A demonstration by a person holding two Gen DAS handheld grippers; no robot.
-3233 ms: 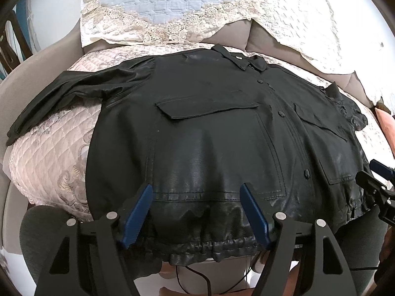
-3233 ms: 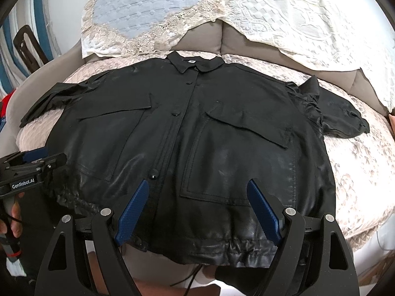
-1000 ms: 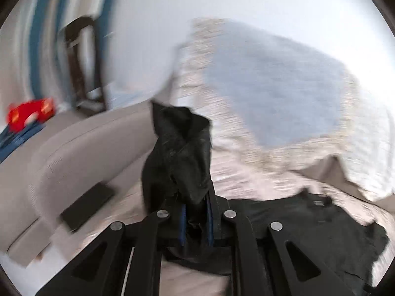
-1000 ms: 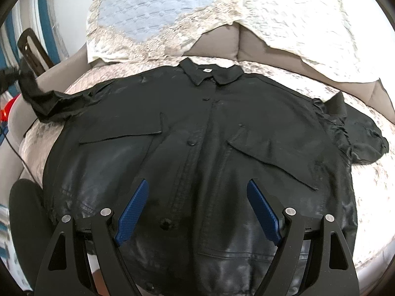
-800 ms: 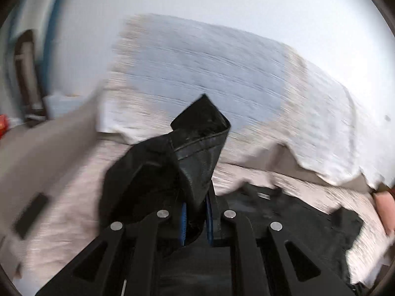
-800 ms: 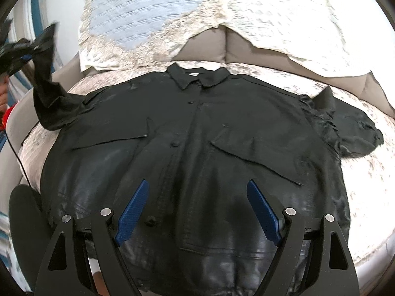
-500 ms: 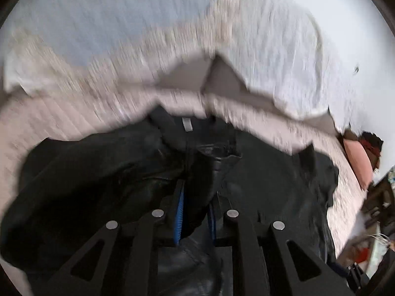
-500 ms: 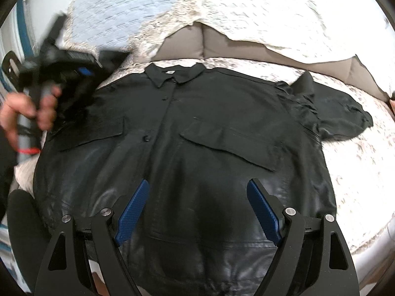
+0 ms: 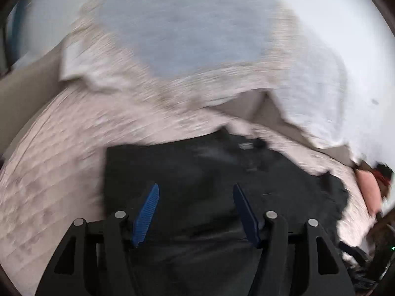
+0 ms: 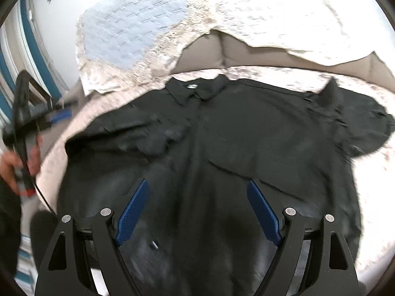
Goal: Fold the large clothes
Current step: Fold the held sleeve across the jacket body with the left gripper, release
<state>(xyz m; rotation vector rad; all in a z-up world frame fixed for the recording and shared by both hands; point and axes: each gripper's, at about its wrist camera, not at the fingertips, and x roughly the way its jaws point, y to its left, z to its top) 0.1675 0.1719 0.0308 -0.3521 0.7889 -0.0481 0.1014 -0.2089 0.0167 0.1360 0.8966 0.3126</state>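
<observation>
A black leather-look jacket [image 10: 234, 148] lies front up on a quilted sofa seat, collar [image 10: 197, 90] toward the backrest. Its left sleeve [image 10: 128, 135] is folded in over the chest; the right sleeve [image 10: 363, 123] still spreads out to the right. My left gripper [image 9: 195, 207] is open and empty above the jacket [image 9: 209, 185], which looks blurred. It also shows at the left edge of the right wrist view [image 10: 49, 117], held in a hand. My right gripper [image 10: 198, 204] is open and empty over the jacket's lower front.
The jacket rests on a pale pink quilted cover [image 9: 61, 160]. A lace-edged blue and white throw [image 10: 148, 32] hangs over the grey backrest [image 10: 214, 51]. A pink cushion [image 9: 367, 192] lies at the right end.
My left gripper has let go of the left sleeve, which now lies folded across the chest, and has pulled back to the left with its jaws open. The right gripper stays open.
</observation>
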